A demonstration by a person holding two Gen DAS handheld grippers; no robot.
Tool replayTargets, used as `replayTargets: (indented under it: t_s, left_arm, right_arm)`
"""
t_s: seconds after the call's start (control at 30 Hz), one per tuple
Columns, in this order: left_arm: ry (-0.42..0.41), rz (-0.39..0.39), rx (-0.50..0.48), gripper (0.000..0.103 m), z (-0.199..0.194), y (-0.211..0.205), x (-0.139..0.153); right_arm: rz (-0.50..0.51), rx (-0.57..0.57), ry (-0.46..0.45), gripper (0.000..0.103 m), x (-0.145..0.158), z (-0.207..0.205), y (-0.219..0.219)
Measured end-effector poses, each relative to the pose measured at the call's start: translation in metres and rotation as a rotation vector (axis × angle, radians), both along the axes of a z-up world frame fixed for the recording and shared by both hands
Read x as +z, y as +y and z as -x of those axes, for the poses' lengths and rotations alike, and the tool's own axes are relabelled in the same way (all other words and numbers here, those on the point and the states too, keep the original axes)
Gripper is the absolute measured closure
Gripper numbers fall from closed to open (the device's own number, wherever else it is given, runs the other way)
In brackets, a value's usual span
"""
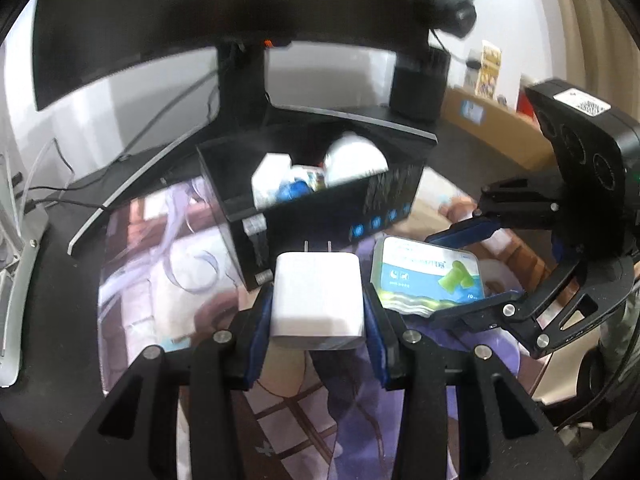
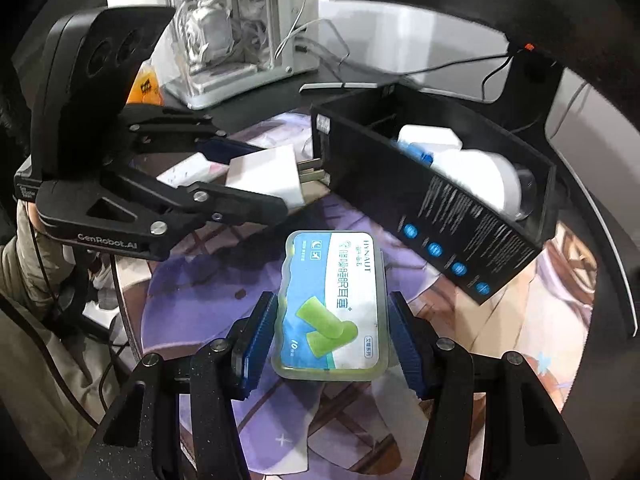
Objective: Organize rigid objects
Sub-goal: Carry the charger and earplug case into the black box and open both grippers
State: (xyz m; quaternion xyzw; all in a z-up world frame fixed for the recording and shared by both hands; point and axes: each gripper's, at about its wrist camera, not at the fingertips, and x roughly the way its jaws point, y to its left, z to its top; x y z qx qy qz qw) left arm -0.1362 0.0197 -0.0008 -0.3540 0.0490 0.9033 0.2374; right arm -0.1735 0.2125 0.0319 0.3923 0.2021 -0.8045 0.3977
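Left wrist view
Left hand-held gripper (image 1: 319,312): clamped on the white charger (image 1: 318,300), prongs aimed at the black box (image 1: 320,204) just ahead, likely for dropping in.
Box contents: white items, blurred.
In the way: box's near wall.

Right wrist view
Right hand-held gripper (image 2: 332,336): pads flank the earplug tin (image 2: 334,304); whether they grip it, I cannot tell.
Around: counter mat (image 2: 208,300), monitor stand (image 2: 528,76) at upper right.

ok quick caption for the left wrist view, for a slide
Left gripper holds a white charger before a black box; right gripper straddles an earplug tin.
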Motion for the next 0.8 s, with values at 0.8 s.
replayTargets:
  t_s: [0.8]
  left_arm:
    - [0.323,-0.11,0.115,0.063,-0.025,-0.024,0.055]
  right_arm:
    - [0.348,-0.168,0.312,0.047,0.071,-0.02,0.019]
